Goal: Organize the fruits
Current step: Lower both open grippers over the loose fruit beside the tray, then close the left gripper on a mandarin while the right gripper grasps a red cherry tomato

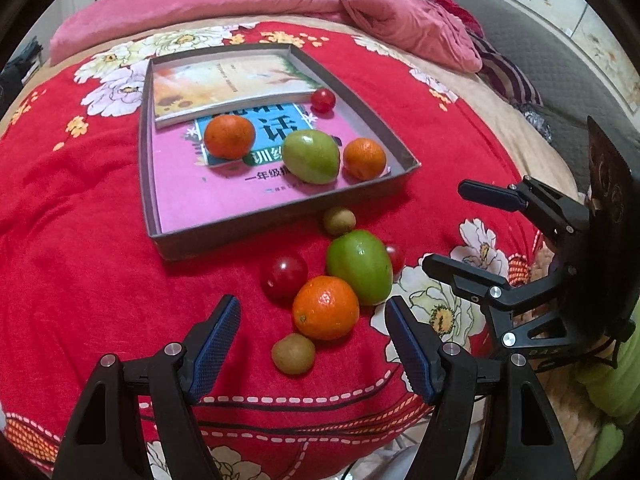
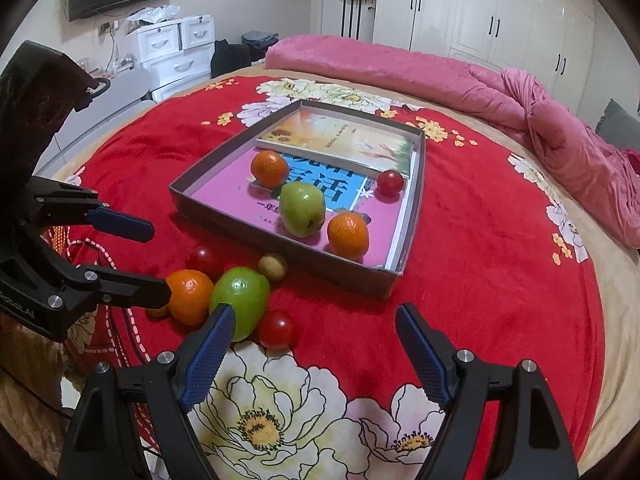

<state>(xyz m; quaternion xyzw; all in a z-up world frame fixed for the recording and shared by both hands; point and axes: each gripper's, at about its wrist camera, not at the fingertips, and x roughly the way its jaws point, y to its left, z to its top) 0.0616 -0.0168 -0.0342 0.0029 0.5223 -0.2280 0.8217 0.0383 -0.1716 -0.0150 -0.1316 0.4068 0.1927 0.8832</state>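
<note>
A grey cardboard tray [image 1: 280,216] lined with books holds two oranges [image 1: 229,137], a green fruit [image 1: 311,156] and a cherry tomato [image 1: 323,100]. On the red blanket in front of it lie an orange [image 1: 326,308], a green fruit [image 1: 359,266], two tomatoes [image 1: 284,276] and two small kiwis [image 1: 293,353]. My left gripper [image 1: 311,306] is open, its fingers on either side of the loose orange without touching it. My right gripper [image 2: 315,312] is open and empty, just right of the loose green fruit [image 2: 240,300] and a tomato [image 2: 276,328].
A rumpled pink quilt [image 1: 360,4] lies along the far side of the bed. The red floral blanket [image 2: 500,260] spreads right of the tray. White drawers [image 2: 176,52] and a wardrobe [image 2: 500,12] stand beyond the bed.
</note>
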